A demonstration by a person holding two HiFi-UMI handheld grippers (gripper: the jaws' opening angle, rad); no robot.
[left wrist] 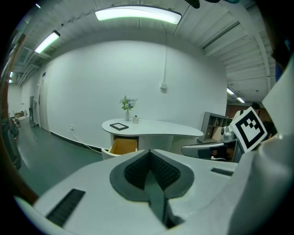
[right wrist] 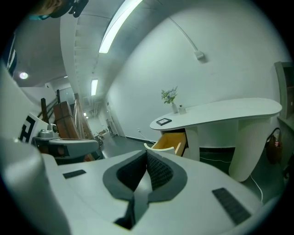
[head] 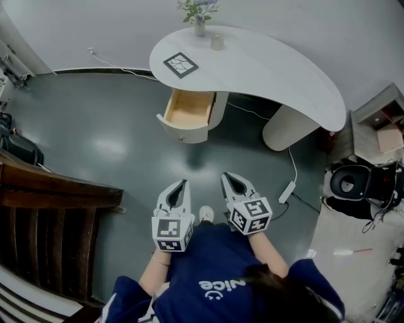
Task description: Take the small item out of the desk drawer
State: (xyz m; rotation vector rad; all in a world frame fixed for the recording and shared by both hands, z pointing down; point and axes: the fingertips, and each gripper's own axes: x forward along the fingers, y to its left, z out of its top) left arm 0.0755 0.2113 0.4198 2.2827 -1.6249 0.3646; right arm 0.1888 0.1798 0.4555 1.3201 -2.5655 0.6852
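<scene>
A white curved desk (head: 265,63) stands ahead by the wall, its wooden drawer (head: 188,108) pulled out toward me. Nothing shows inside the drawer from the head view, and the small item is not visible. My left gripper (head: 184,183) and right gripper (head: 225,176) hover side by side over the grey floor, well short of the drawer. Both are shut with nothing between the jaws. The drawer (left wrist: 121,146) appears beyond the left gripper (left wrist: 149,151), and as an open drawer (right wrist: 171,140) past the right gripper (right wrist: 146,154).
On the desk sit a black picture frame (head: 180,64), a vase of flowers (head: 199,17) and a small cup (head: 217,41). A dark wooden bench (head: 50,214) stands at left. A power strip with cable (head: 287,191) lies on the floor at right, near a black chair (head: 353,183).
</scene>
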